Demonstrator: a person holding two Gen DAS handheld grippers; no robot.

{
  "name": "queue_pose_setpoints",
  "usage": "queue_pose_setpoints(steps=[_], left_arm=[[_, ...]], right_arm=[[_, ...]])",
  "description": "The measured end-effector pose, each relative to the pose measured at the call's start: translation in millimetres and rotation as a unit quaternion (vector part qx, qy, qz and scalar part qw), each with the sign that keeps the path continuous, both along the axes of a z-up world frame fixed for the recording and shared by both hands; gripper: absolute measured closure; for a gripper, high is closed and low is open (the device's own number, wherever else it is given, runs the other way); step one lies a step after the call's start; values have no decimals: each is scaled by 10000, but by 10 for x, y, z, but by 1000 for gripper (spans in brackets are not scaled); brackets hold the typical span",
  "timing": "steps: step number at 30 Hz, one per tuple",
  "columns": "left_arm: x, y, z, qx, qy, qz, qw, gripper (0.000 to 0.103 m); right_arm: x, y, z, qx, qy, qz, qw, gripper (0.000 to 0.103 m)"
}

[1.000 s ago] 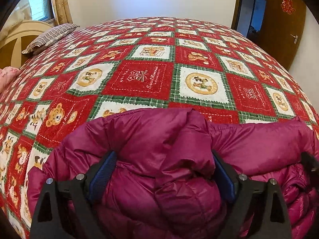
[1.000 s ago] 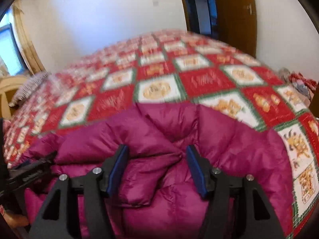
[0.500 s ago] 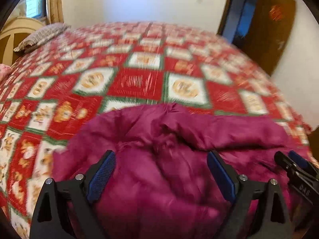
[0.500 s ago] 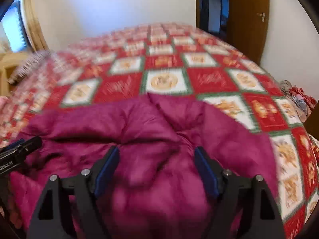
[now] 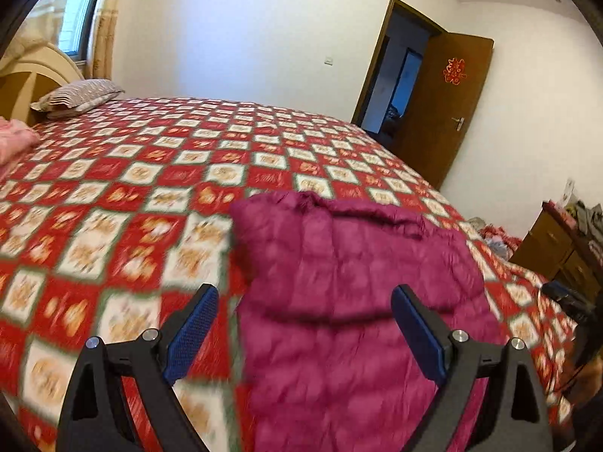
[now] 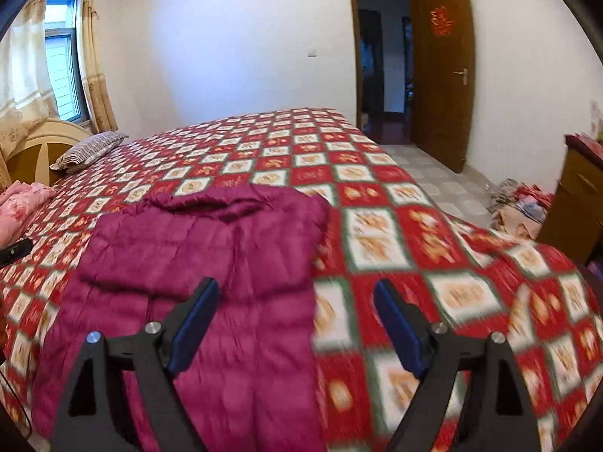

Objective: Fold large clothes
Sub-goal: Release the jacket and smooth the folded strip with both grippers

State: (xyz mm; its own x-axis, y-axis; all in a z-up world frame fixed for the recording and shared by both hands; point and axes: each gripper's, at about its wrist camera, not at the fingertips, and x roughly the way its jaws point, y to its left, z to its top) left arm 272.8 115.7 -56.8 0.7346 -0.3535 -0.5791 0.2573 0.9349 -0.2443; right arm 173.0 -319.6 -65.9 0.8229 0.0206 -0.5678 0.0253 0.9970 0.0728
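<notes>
Left wrist view looks across a bed covered by a red, white and green patchwork quilt (image 5: 158,173), with a striped pillow (image 5: 77,96) at the headboard edge, a pink garment (image 5: 15,139) at the far left edge, and an open brown door (image 5: 441,101) beyond the far corner. A wooden cabinet (image 5: 554,245) stands off the bed's right side. Nothing lies on the magenta down jacket (image 5: 350,275), which rests folded on the quilt near the bed's near edge, its long axis running from the near edge toward the far edge, with a folded-over panel across its far half. The left gripper (image 5: 301,324) hovers above it with jaws spread wide and nothing between them. From the right wrist view, the jacket (image 6: 203,263) sits left of centre and the right gripper (image 6: 296,324) also stands wide apart and empty, straddling the jacket's right edge. Near frame areas are blurred.
</notes>
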Motion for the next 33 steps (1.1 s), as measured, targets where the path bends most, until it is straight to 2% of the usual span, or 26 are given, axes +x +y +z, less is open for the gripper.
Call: queue_pose_setpoints(steps=[4, 10, 14, 16, 20, 24, 28, 33], left_arm=[[-458, 119, -120, 61, 184, -132, 9997, 10], [-1180, 157, -264, 359, 239, -769, 9961, 10], [-1468, 144, -490, 478, 447, -896, 9938, 10], [-1543, 159, -617, 425, 599, -795, 9941, 10], [-1605, 237, -934, 81, 1120, -605, 9918, 10], [-1655, 278, -1191, -66, 1530, -464, 9871, 10], [-1711, 301, -1255, -198, 1516, -407, 9874, 10], [-1730, 350, -1296, -447, 1608, -430, 9850, 10]], right_arm=[[-481, -116, -51, 79, 187, -34, 9998, 17], [-1039, -151, 29, -113, 303, 308, 9990, 16], [-1189, -147, -198, -120, 671, 458, 9966, 15], [-1199, -114, -392, -56, 919, 446, 9948, 15], [-1083, -8, -780, 250, 1354, 470, 9894, 16], [-1017, 132, -1073, -110, 1708, 433, 9843, 16], [-1022, 254, -1244, -313, 1966, 614, 9781, 16], [-1071, 397, -1328, -749, 2077, 732, 9726, 16]])
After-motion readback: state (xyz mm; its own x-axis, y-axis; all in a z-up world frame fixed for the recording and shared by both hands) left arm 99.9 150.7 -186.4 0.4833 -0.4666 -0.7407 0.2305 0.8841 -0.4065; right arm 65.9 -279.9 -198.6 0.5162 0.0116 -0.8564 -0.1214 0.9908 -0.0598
